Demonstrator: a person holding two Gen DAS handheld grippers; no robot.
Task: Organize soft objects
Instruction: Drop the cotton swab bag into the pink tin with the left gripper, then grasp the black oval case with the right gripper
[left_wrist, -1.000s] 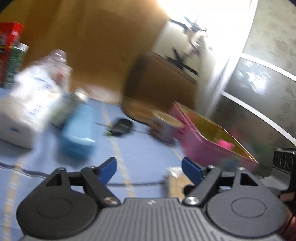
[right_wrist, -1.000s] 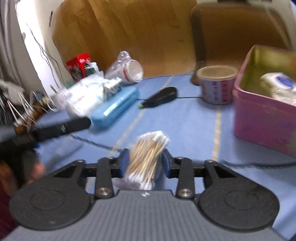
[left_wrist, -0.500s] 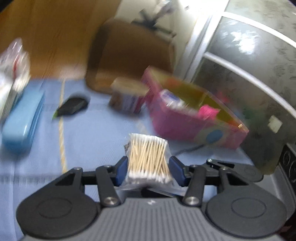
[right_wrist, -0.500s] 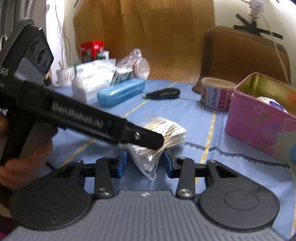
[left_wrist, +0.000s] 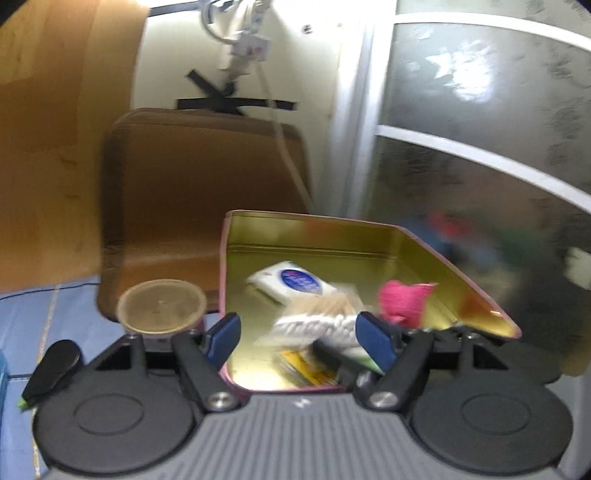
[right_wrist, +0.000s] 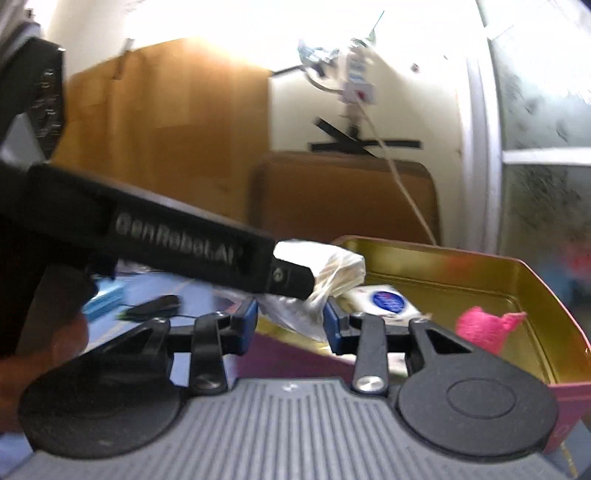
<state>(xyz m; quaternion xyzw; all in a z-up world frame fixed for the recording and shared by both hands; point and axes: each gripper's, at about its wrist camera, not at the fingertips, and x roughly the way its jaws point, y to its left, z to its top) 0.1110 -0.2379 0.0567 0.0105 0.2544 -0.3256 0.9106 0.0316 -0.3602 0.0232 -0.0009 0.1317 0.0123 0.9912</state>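
The work surface is a table under a blue cloth (left_wrist: 22, 314), with one brown chair (left_wrist: 199, 192) behind it at 11 o'clock and a frosted glass panel at 2 o'clock.

Item count:
- One open pink tin (left_wrist: 314, 236), gold inside, filling the centre of the left wrist view.
- One clear bag of cotton swabs (left_wrist: 317, 325).
- One white packet (left_wrist: 291, 282) with a blue oval, lying in the tin at 12 o'clock from the bag.
- One pink soft item (left_wrist: 400, 301) in the tin at 2 o'clock from the bag.
- One lidded cup (left_wrist: 160, 304) on the cloth, just beside the tin at its 9 o'clock side.
- One black oval object (left_wrist: 55, 363) on the cloth at 8 o'clock.

Claw state:
- Left gripper (left_wrist: 297, 328): released. Its blue pads stand wide apart, and the bag appears blurred between them, clear of the left pad.
- Right gripper (right_wrist: 290, 321): grasping the bag, with a pad pressed against each side. The bag hangs over the near left corner of the tin, above its rim.

Change from half a second earlier:
- The left gripper was clenched on the bag; its pads have since spread.
- Both grippers have moved from over the cloth to over the tin.
- The right gripper keeps its hold.
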